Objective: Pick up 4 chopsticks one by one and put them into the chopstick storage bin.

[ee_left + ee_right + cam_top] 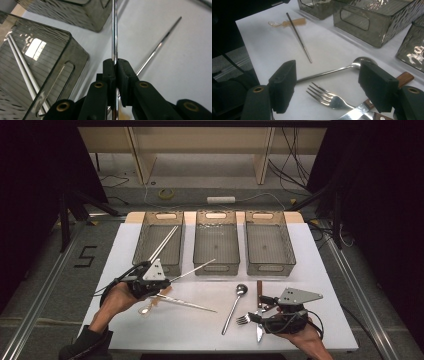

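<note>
A thin steel chopstick (114, 30) is clamped by the left gripper (116, 66); the right gripper (329, 87) is held agape above a tined fork (329, 98).

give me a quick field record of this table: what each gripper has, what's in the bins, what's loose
left gripper: shut on a metal chopstick, lifted off the table
right gripper: open, holding nothing, above the fork
left bin: two chopsticks inside, leaning
middle bin: looks empty
right bin: looks empty
loose on table: second chopstick, small wooden-handled spoon, metal spoon, fork, wooden-handled knife
surface: white table
</note>
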`<state>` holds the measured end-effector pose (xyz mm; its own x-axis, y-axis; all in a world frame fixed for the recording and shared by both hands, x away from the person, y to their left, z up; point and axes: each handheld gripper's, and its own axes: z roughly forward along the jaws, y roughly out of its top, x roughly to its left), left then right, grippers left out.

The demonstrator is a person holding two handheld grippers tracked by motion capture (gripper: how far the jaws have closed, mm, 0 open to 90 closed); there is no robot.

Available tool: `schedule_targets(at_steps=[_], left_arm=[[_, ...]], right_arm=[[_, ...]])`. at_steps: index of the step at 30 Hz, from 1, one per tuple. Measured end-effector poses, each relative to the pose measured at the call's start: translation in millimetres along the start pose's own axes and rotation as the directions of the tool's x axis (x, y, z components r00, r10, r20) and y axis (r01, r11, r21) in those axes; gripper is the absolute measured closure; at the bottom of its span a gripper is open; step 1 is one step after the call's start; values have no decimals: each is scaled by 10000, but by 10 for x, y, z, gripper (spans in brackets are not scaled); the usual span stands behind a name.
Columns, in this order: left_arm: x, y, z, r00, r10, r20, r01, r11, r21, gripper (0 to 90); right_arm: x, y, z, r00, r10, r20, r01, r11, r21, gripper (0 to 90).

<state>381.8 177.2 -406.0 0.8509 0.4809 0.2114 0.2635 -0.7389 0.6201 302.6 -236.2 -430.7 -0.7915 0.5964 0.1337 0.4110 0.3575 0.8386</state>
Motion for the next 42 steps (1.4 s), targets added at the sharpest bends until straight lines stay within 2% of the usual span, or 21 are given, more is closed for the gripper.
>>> schedule_targets(at_steps=[3,7,9,11,13,14,18,20,23,25,28,30,32,34,36,38,41,42], left_arm=[[57,4,-16,9985,-553,-66,550,9979,-327,843],[133,27,-44,9927,-1208,-60,1199,9894,-822,843],[170,48,-44,9900,-1401,-183,1381,9867,-859,843],[208,67,-39,9856,-1689,-77,1673,9811,-976,843],[232,86,-29,9838,-1790,-117,1768,9785,-1061,843],[246,95,-25,9845,-1746,-196,1716,9796,-1042,843],[317,111,-16,9782,-2027,-453,1962,9733,-1195,842],[357,114,-25,9735,-2234,-481,2154,9673,-1343,843],[412,120,-40,9705,-2335,-596,2234,9645,-1410,843],[448,121,-46,9656,-2532,-597,2421,9586,-1502,842],[507,120,-48,9599,-2716,-691,2587,9535,-1545,843],[543,120,-44,9534,-2925,-737,2781,9471,-1603,843],[581,120,-47,9508,-2983,-842,2816,9448,-1675,843],[617,120,-53,9438,-3197,-844,3016,9370,-1764,843],[655,124,-60,9408,-3274,-876,3087,9345,-1775,843],[687,127,-65,9343,-3450,-901,3241,9270,-1885,843],[756,130,-68,9295,-3538,-1042,3311,9249,-1872,843],[785,126,-62,9262,-3624,-1038,3393,9214,-1897,842]], right_arm=[[2,0,0,10000,-6,10,6,10000,31,316],[6,1,2,10000,-7,-15,7,10000,-12,316],[6,1,1,10000,14,-36,-15,10000,-51,316],[6,3,-2,10000,-25,-32,24,10000,-82,314],[8,4,-3,10000,-25,-24,25,9999,-101,312],[9,4,-3,10000,-25,-21,25,9999,-105,310],[12,6,-6,10000,-9,5,9,9999,-156,300],[11,5,-9,10000,-6,-8,6,9998,-213,295],[9,6,-13,10000,4,16,-4,9996,-268,285],[7,7,-15,10000,13,48,-12,9996,-297,272],[3,9,-18,9999,62,81,-59,9994,-347,259],[5,11,-20,9999,85,108,-80,9993,-375,252],[2,11,-22,9999,90,108,-85,9992,-388,251],[3,11,-22,9999,92,122,-88,9992,-389,251],[2,11,-22,9999,95,106,-91,9991,-402,251],[-1,11,-22,9999,102,90,-98,9992,-382,251],[-4,8,-18,9999,126,69,-123,9991,-408,251],[-4,8,-18,9999,126,65,-123,9991,-404,251]])
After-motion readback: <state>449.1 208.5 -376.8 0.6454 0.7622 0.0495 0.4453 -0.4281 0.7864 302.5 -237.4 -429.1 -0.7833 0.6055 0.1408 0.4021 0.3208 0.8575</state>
